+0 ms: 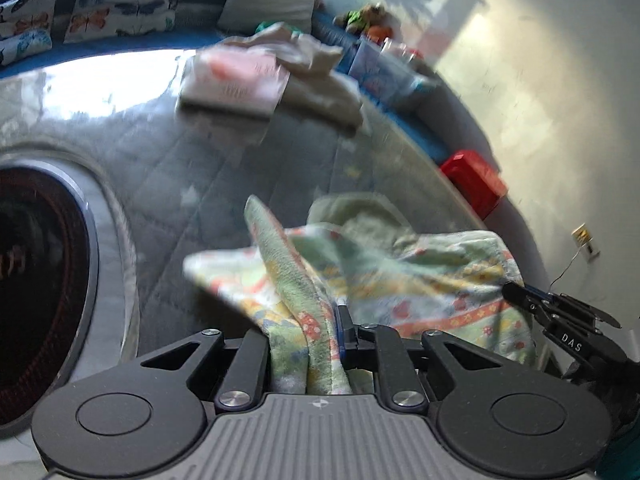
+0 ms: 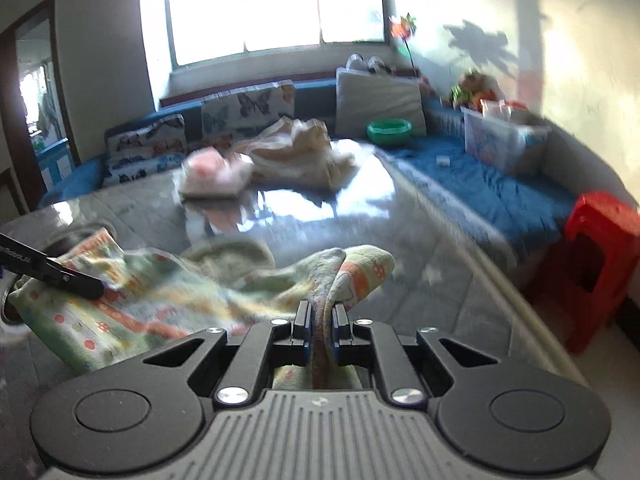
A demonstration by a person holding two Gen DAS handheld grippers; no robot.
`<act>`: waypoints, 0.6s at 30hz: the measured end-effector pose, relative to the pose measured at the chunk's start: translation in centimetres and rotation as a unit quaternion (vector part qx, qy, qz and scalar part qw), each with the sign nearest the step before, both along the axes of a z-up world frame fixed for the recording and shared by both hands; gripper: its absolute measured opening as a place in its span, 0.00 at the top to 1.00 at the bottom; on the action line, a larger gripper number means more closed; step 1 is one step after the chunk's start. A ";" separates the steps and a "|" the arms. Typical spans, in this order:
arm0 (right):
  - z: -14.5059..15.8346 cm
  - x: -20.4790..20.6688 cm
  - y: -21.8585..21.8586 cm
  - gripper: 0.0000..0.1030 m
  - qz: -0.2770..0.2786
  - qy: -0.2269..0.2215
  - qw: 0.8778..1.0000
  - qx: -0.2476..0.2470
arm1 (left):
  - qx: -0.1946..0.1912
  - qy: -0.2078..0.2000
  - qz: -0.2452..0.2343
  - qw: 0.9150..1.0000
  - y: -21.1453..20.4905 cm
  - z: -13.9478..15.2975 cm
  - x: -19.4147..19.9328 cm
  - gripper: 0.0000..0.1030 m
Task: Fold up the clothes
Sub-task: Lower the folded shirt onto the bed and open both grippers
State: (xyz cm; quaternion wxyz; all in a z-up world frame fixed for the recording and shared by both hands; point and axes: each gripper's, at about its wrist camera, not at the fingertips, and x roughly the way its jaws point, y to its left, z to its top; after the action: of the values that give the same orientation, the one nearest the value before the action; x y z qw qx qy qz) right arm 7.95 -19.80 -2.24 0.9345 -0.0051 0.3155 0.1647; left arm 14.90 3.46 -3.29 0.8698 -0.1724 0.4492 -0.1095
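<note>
A green cloth with an orange, yellow and red floral print (image 1: 420, 280) hangs stretched between both grippers just above the grey table (image 1: 224, 168). My left gripper (image 1: 308, 320) is shut on a bunched edge of it, and folds of the cloth hide one finger. In that view my right gripper (image 1: 511, 291) pinches the far right edge. In the right wrist view my right gripper (image 2: 320, 314) is shut on a rolled edge of the cloth (image 2: 160, 292). My left gripper (image 2: 94, 288) bites its left edge there. Both views are blurred.
A folded pink-and-white stack (image 2: 212, 178) and a loose beige pile (image 2: 304, 152) lie at the table's far side. Beyond are a blue sofa (image 2: 480, 184) with butterfly cushions, a green bowl (image 2: 390, 130) and a clear box (image 2: 504, 140). A red stool (image 2: 600, 260) stands right.
</note>
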 end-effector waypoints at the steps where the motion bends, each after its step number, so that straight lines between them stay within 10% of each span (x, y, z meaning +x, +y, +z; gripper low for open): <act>1: -0.5 0.0 -0.2 0.91 -0.004 0.007 1.000 0.001 | 0.002 0.004 0.002 1.000 0.1 -0.3 0.0 0.84; 10: -2.8 0.7 -2.0 0.68 -0.045 0.039 0.998 -0.009 | 0.028 0.022 0.030 0.999 2.3 -1.6 -0.9 0.54; 18: -1.6 2.4 -2.0 0.68 -0.041 0.007 0.999 0.016 | 0.041 -0.009 0.062 0.997 3.8 0.2 -0.7 0.57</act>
State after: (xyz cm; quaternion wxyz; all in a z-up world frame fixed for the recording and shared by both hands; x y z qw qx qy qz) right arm 10.30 -21.85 -3.81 0.9381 0.0243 0.3196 0.1313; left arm 14.23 7.27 -3.04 0.8852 -0.1634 0.4339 -0.0383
